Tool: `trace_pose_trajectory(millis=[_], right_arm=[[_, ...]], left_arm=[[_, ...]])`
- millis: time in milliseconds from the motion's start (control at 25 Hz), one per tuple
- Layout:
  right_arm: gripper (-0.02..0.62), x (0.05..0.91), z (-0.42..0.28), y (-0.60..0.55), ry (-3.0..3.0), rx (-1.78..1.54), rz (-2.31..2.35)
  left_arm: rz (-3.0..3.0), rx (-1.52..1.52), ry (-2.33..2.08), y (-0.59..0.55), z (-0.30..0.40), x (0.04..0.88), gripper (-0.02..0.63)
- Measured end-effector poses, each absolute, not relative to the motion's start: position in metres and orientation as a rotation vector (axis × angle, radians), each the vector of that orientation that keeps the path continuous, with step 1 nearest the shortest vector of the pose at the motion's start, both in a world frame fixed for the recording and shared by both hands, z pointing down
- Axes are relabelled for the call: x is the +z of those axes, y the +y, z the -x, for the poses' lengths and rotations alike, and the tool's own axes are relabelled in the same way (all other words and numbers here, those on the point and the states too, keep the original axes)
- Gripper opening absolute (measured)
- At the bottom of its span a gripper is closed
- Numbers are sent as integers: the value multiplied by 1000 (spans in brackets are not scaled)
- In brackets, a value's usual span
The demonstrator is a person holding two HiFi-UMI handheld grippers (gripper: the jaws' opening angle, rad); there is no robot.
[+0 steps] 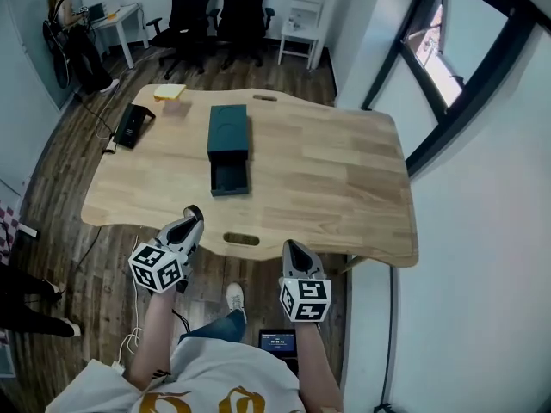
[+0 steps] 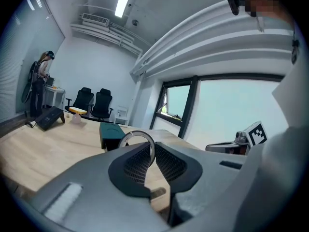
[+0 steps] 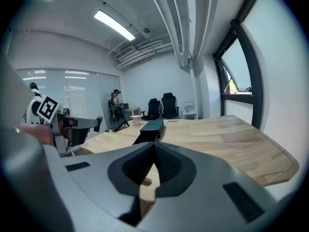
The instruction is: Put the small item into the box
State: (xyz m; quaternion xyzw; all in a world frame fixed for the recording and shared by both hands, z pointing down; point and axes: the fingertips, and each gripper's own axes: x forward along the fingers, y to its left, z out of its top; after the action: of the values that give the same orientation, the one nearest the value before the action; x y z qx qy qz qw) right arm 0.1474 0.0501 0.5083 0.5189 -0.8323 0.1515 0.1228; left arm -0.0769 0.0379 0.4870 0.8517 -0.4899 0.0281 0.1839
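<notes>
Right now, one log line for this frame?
left gripper shut on ring | right gripper shut, empty | box on table, drawer open | ring not yet in box

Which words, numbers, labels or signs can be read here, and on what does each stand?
None is readable.
shirt: yellow print, cut off, unreadable.
screen on the floor: characters too small.
left gripper, right gripper: square markers, no letters.
box: no label seen.
</notes>
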Motion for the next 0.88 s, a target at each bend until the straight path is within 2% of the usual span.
trace_pose_trajectory(millis=[400,880], right_arm=[[5,503,-98,-85,-2420,424,-1514],[5,503,-77,-106,-2411,400,-1489]], left_arm=[[-2417,75,-1329,-97,111,487,35],[-2413,62,-1305,-126,122,491,35]])
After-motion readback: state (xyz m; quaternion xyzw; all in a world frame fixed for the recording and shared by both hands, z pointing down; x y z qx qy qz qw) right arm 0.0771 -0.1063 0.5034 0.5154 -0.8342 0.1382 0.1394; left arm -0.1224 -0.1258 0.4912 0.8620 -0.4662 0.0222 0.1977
